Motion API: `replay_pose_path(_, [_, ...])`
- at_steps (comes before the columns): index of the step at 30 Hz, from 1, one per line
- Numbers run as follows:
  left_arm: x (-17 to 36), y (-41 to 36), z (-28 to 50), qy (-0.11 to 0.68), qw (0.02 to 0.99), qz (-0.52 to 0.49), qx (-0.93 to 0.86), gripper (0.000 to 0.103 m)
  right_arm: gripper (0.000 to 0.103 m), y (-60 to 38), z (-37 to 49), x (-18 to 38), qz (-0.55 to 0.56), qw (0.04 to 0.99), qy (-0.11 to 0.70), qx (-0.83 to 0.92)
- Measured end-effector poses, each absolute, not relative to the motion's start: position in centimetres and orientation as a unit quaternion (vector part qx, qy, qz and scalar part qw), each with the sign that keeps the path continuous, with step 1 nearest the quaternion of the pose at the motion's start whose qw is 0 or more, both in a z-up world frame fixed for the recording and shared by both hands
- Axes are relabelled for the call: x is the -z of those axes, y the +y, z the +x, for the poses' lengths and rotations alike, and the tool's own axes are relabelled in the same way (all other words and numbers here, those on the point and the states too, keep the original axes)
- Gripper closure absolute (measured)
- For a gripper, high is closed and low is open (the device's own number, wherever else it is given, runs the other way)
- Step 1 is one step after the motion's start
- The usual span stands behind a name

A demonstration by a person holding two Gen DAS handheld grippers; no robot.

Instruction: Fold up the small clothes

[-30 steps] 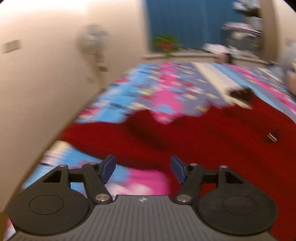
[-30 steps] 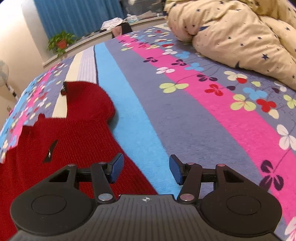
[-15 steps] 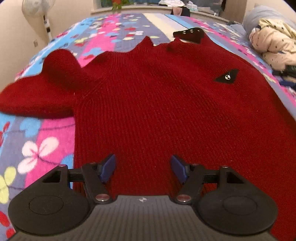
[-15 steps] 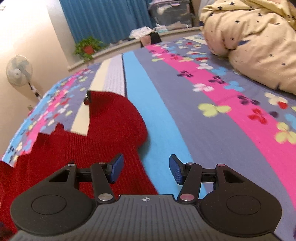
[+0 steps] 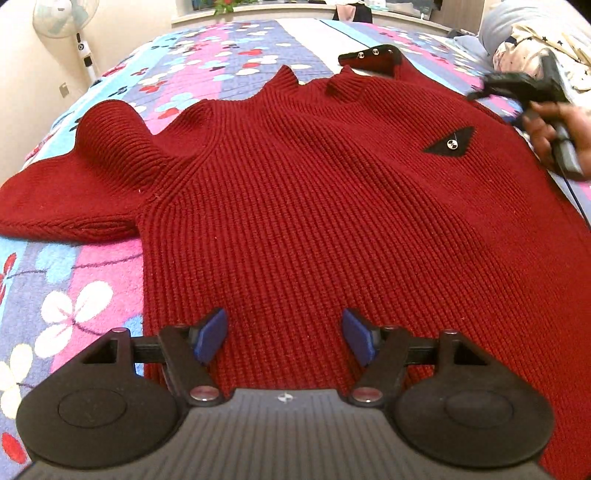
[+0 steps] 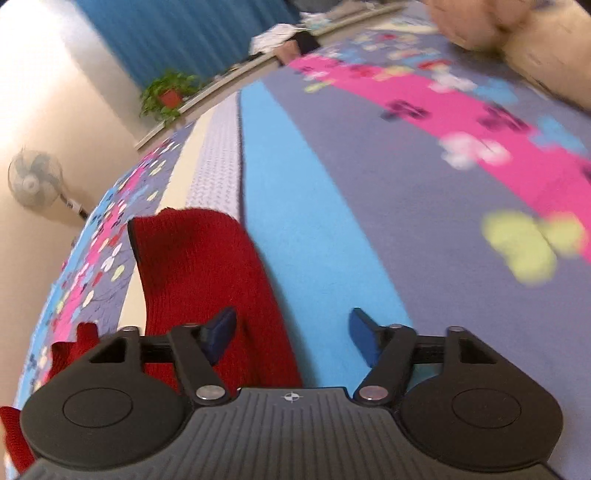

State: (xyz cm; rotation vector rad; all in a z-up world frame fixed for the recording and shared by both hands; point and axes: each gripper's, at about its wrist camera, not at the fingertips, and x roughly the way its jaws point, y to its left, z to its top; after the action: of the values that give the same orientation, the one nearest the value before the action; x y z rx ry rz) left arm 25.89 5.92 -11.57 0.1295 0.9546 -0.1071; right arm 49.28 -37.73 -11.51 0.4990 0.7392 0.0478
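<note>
A dark red knitted sweater (image 5: 314, 206) lies spread flat on the flowered bedspread (image 5: 74, 295), neck at the far side, a black triangular patch (image 5: 450, 143) on its chest. Its left sleeve (image 5: 70, 192) lies bunched at the left. My left gripper (image 5: 283, 339) is open and empty, just above the sweater's near hem. My right gripper (image 6: 291, 336) is open and empty, over the edge of the right sleeve (image 6: 199, 266). The right gripper also shows in the left wrist view (image 5: 532, 92), held in a hand at the sweater's right shoulder.
A standing fan (image 5: 62, 22) is by the wall at the far left. A cream star-printed duvet (image 6: 517, 33) is heaped at the bed's right side. A potted plant (image 6: 166, 96) and blue curtain are beyond the bed.
My left gripper has swung from the bed's left side to the sweater's hem and steadied there. My right gripper has moved left and closer to the right sleeve. Both stayed open.
</note>
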Motion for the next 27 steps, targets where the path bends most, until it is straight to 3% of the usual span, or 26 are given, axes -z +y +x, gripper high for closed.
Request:
replay_pose_path(3, [11.7, 5.7, 25.9, 0.457, 0.885, 0.066, 0.052, 0.028, 0.036, -36.1, 52.9, 10.9, 0.199, 0.902, 0.381, -0.034])
replay_pose_path(4, [11.7, 5.7, 25.9, 0.457, 0.885, 0.067, 0.052, 0.027, 0.046, -35.6, 53.8, 10.7, 0.184, 0.902, 0.389, -0.040])
replay_pose_path(5, [11.7, 5.6, 26.0, 0.456, 0.886, 0.069, 0.052, 0.027, 0.068, -35.0, 54.5, 10.6, 0.176, 0.899, 0.399, -0.051])
replay_pose_path(7, [11.7, 5.6, 26.0, 0.456, 0.886, 0.071, 0.053, 0.027, 0.092, -34.0, 55.2, 9.8, 0.162, 0.894, 0.412, -0.077])
replay_pose_path(11, [11.6, 5.7, 26.0, 0.459, 0.884, 0.068, 0.056, 0.027, 0.094, -36.2, 51.5, 4.6, 0.184, 0.934, 0.303, -0.037])
replay_pose_path(14, [11.5, 6.0, 26.1, 0.461, 0.883, 0.062, 0.058, 0.027, 0.093, -39.5, 43.7, 1.5, 0.201, 0.954, 0.161, 0.154])
replay_pose_path(15, [11.4, 5.9, 26.0, 0.462, 0.883, 0.062, 0.057, 0.027, 0.092, -40.4, 41.7, 1.6, 0.206, 0.946, 0.149, 0.203])
replay_pose_path(19, [11.3, 5.9, 25.8, 0.462, 0.883, 0.068, 0.055, 0.027, 0.063, -46.1, 37.1, 7.4, 0.249, 0.897, 0.248, 0.269])
replay_pose_path(23, [11.4, 5.8, 25.9, 0.462, 0.883, 0.069, 0.053, 0.027, 0.057, -51.8, 33.8, 12.4, 0.373, 0.857, 0.267, 0.237])
replay_pose_path(27, [11.5, 5.5, 25.8, 0.458, 0.884, 0.073, 0.052, 0.027, 0.054, -53.9, 34.2, 12.6, 0.392, 0.864, 0.247, 0.194])
